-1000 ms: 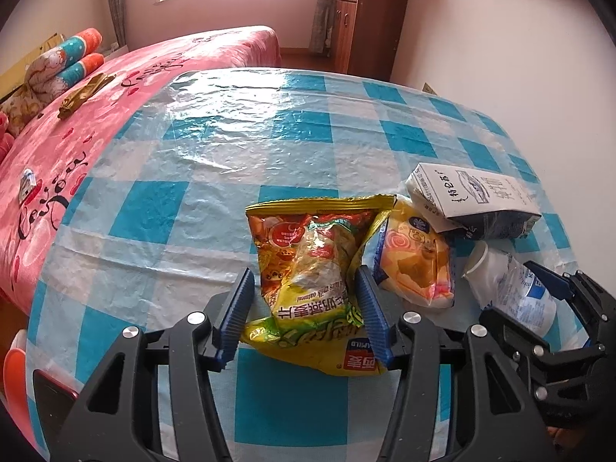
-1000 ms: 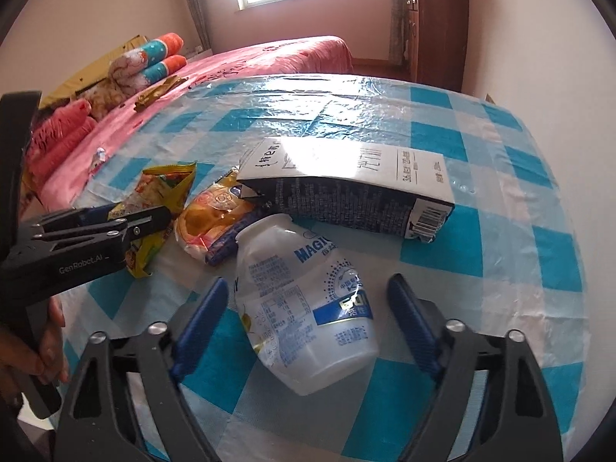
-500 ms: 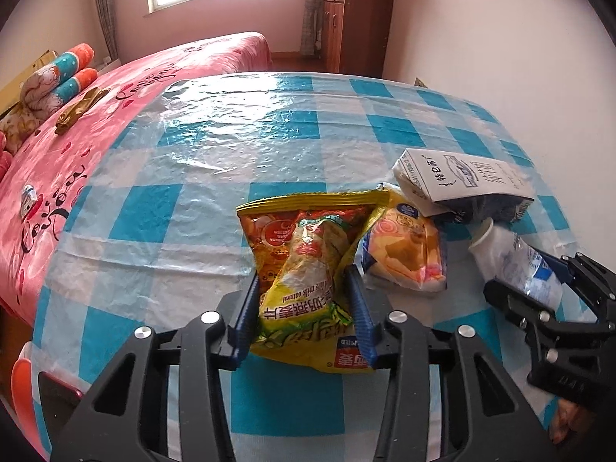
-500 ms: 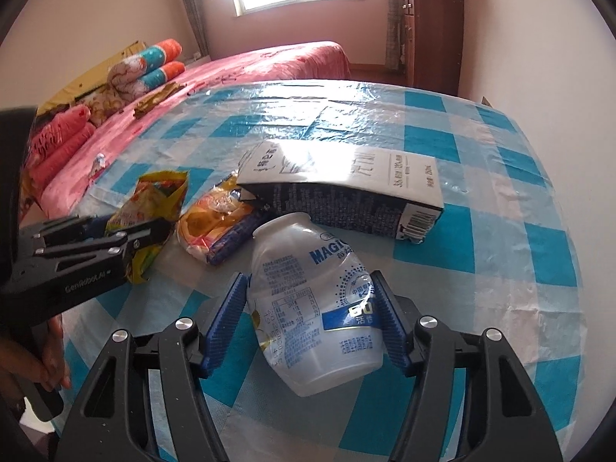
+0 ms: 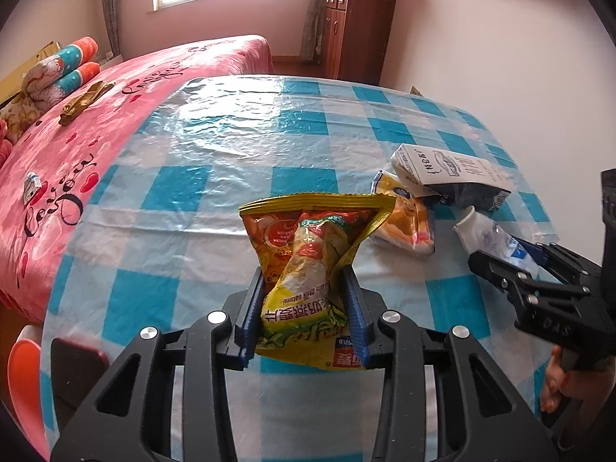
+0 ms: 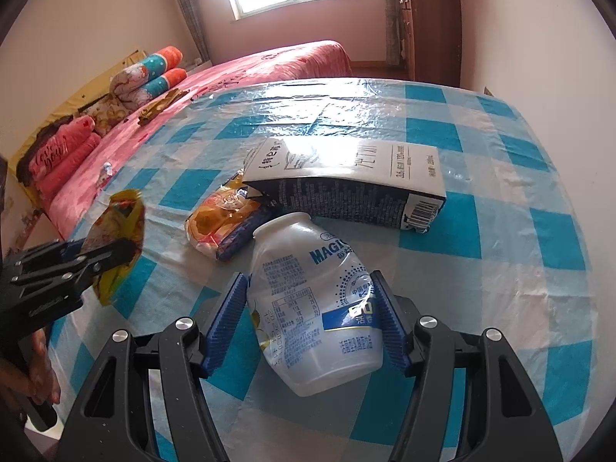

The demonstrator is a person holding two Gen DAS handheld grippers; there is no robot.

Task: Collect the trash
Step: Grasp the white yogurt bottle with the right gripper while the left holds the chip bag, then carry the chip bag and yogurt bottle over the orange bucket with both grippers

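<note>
A: Status on the trash?

B: Four pieces in sight, all over the checked table (image 5: 215, 142). Two are in hand. The left gripper (image 5: 304, 308) has just been closing and now pinches the yellow bag (image 5: 308, 254) at its waist; the foil is crumpled between the blue pads. The bag's top stands up off the cloth, so it looks partly lifted, though its lower edge may rest on the table. Cannot tell for sure.

A: And the right?

B: The right gripper (image 6: 312, 319) has also been closing, and its pads sit against both sides of the white bottle (image 6: 312, 308). The bottle lies on its side, neck pointing away towards the carton (image 6: 346, 188). I judge it gripped but not raised.

A: What's left?

B: The carton lies flat, untouched, one end over the orange packet (image 6: 219, 227), which sits just beside the bottle's neck. No bin or bag for the trash shows in either view, so nothing counts as collected yet. Early stage, I'd say.

A: Hand poses?

B: Both grippers angle steeply down at the table, side by side, left one nearer the pink bed (image 5: 96, 123). A hand (image 6: 38, 369) grips the left handle at the frame edge. Pads roughly upright on both, no marked roll.
</note>
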